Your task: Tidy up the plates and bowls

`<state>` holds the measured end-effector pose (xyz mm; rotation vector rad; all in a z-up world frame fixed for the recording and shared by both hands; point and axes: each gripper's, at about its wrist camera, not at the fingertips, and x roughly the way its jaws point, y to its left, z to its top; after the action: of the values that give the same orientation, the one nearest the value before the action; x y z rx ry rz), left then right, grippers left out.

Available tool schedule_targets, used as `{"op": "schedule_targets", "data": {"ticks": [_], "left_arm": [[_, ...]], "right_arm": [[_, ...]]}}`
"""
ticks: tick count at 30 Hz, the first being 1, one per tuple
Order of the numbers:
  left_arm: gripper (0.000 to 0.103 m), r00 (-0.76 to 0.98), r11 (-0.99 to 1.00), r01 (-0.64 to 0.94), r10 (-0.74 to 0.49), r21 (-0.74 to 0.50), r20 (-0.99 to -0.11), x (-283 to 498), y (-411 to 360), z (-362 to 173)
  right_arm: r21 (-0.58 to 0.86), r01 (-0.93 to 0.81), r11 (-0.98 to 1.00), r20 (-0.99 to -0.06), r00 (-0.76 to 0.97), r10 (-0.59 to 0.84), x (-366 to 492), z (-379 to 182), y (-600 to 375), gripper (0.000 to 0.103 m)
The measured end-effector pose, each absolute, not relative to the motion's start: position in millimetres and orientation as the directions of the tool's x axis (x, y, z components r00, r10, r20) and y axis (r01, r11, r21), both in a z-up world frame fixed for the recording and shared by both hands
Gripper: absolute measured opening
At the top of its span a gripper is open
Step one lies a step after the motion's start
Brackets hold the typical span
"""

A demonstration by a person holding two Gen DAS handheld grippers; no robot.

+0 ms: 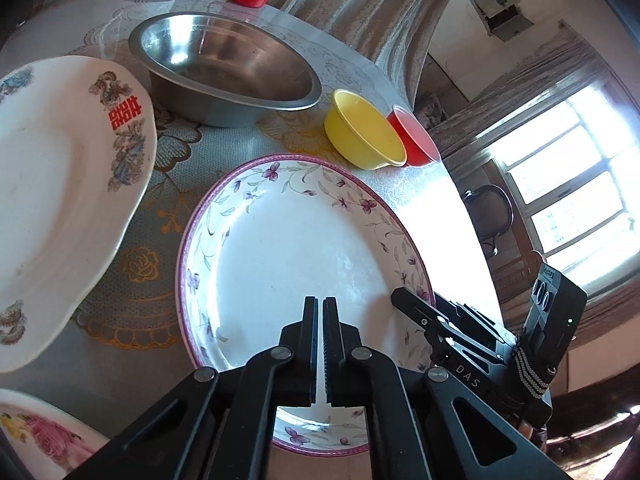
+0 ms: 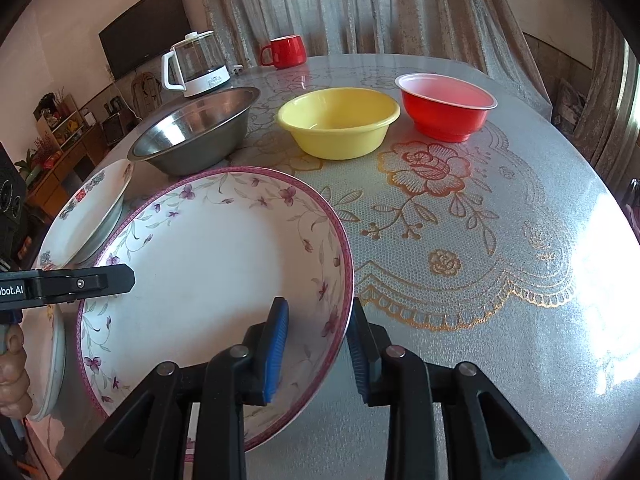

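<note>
Our left gripper (image 1: 322,304) has its two black fingers (image 1: 309,344) clenched together with only a sliver of light between them and nothing caught there; they hover over the white middle of the flowered plate (image 1: 280,248), whose near rim passes under them. Our right gripper (image 2: 318,312) straddles the right rim of that same plate (image 2: 208,276): one blue pad (image 2: 276,354) lies inside the rim, the other outside, and the pink edge runs between them, though we cannot tell whether the pads press on it. In the right wrist view the tip of the left gripper (image 2: 116,278) reaches over the plate's left rim, with a hand (image 2: 14,376) behind it. Just left of our fingers sits a white plate with red characters (image 1: 60,200), tilted up on its far side, and nearer, at the low left, a plate with pink roses (image 1: 36,436). Beyond the flowered plate stand a steel bowl (image 2: 196,132), a yellow bowl (image 2: 338,122) and a red bowl (image 2: 446,106), side by side on the lace-patterned table (image 2: 480,260). Farther back are a red mug (image 2: 285,51) and a glass kettle (image 2: 198,64), well apart from our fingers, near the curtain (image 2: 340,4).
</note>
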<state>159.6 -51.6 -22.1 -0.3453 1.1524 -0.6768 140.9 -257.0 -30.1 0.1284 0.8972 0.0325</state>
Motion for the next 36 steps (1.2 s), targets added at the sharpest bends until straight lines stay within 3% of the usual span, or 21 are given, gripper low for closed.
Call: {"op": "schedule_targets", "data": {"ticks": [3,5,7,9,10,19,21,22,27,36], "left_arm": [[0.002,0.305,0.743,0.324,-0.668,-0.586,-0.678,157,-42,3],[0.003,0.346,0.786,0.318,-0.617,-0.53,-0.707,157,-35,18],[0.014,0.348,0.813,0.302,-0.58,-0.498,-0.736,160,-29,23],[0.049,0.347,0.829,0.268,-0.558,-0.491,-0.754,162,-21,21],[0.052,0.346,0.837,0.252,-0.547,-0.486,-0.762,165,-18,17],[0.05,0.318,0.878,0.24,-0.474,-0.414,-0.821,170,-27,-15],[0.04,0.326,0.891,0.24,-0.448,-0.385,-0.833,171,-28,-19],[0.039,0.333,0.895,0.251,-0.437,-0.369,-0.835,170,-30,-19],[0.039,0.377,0.899,0.287,-0.423,-0.33,-0.824,160,-30,-18],[0.039,0.36,0.882,0.298,-0.458,-0.366,-0.813,128,-22,-17]], "right_arm": [[0.12,0.012,0.993,-0.772,0.63,0.085,140,-31,-257,0.03],[0.125,0.012,0.992,-0.769,0.633,0.09,140,-31,-257,0.03],[0.124,0.013,0.992,-0.769,0.634,0.087,140,-31,-257,0.03],[0.126,0.016,0.992,-0.767,0.636,0.087,140,-31,-257,0.03],[0.126,0.017,0.992,-0.766,0.637,0.086,140,-31,-257,0.03],[0.117,0.008,0.993,-0.769,0.633,0.086,141,-31,-256,0.03],[0.117,0.008,0.993,-0.769,0.633,0.086,142,-31,-256,0.03],[0.116,0.008,0.993,-0.769,0.634,0.085,142,-31,-256,0.03],[0.107,0.005,0.994,-0.765,0.64,0.079,142,-31,-255,0.03],[0.123,-0.011,0.992,-0.759,0.643,0.101,125,-28,-260,0.03]]}}
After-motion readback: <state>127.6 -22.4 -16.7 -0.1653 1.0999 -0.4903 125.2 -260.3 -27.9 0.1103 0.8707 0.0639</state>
